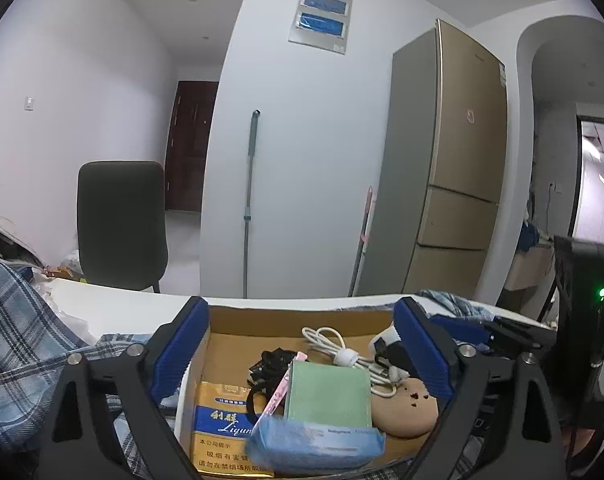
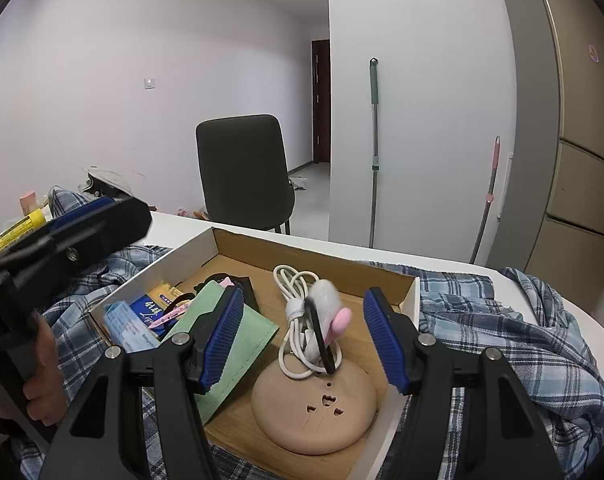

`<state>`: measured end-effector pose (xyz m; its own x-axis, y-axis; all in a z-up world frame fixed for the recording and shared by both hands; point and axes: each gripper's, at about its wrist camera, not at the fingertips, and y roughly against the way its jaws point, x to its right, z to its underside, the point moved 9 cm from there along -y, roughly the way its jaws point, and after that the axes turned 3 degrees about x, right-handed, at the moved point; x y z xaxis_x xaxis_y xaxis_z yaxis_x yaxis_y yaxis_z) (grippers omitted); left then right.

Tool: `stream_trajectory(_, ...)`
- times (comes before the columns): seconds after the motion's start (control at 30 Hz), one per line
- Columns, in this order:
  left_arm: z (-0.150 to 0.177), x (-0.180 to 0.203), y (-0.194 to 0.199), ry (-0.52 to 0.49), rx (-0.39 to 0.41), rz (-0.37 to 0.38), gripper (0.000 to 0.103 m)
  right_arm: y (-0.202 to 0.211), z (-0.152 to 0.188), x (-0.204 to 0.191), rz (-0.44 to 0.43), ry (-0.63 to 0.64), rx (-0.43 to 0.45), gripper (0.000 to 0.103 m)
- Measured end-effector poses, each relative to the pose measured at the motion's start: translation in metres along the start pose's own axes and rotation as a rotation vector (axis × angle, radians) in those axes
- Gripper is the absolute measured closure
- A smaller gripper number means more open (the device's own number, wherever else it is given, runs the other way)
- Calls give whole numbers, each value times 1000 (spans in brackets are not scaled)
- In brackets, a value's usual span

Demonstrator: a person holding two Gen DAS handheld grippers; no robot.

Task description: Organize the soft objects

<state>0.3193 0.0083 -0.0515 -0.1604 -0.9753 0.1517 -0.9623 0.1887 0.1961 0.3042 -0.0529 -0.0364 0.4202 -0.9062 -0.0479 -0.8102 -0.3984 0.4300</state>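
A cardboard box [image 2: 412, 292] sits on a plaid shirt [image 2: 502, 320] on the white table. In it lie a grey and pink plush toy [image 2: 328, 304] on a coiled white cable [image 2: 297, 344], a tan round disc [image 2: 314, 412], a green cloth [image 2: 245, 344] and a blue tissue pack [image 2: 129, 332]. My right gripper [image 2: 304, 340] is open, its pads on either side of the plush without touching it. My left gripper [image 1: 302, 344] is open wide over the box [image 1: 302, 316]; the tissue pack [image 1: 316, 440], blurred, lies low between its fingers, untouched, beside the green cloth [image 1: 328, 394].
A yellow and blue carton [image 1: 221, 428], a pink pen [image 1: 277, 392] and black items [image 1: 269, 364] share the box. A hand [image 2: 41, 392] holds the left gripper [image 2: 81, 228]. A dark chair [image 2: 241, 172], mop handles [image 2: 374, 152] and a fridge [image 1: 454, 168] stand beyond the table.
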Motion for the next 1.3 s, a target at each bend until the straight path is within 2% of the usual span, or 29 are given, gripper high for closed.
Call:
stream_trajectory(0.13,-5,-3,5,3,23,-5,6,5,-4,2,21,10,19,41)
stream_trajectory(0.27,-17,2,15,-11,63,-10,6,25,-21,9,71,4,80,41)
stream_trajectory(0.47,-49,15,44,-59,152,-3,6,69,-51,12,97,20,173,40)
stream_trajectory(0.63,-67,26,74,-75,160,8,6,114,-70,4,87,20,250,36)
stream_trajectory(0.73,-76,29,95,-58,151,-3,3,144,-79,-4,47,-8,294,31)
stream_trajectory(0.8,-83,34,116,-57,179,2,0,165,-83,-8,39,-21,330,23)
stream_trajectory(0.87,-88,39,133,-69,196,7,0,182,-86,-14,33,-24,364,0)
stream_trajectory(0.97,-93,51,159,-99,212,22,0,207,-89,-18,56,-27,418,0)
stream_trajectory(1.07,-95,59,180,-121,226,10,0,217,-87,-20,73,-31,418,0)
stream_trajectory(1.13,-91,60,187,-147,202,-36,0,222,-83,-20,57,-51,415,0)
stream_trajectory(1.3,-78,59,203,-133,221,-15,0,224,-67,-19,54,-54,397,0)
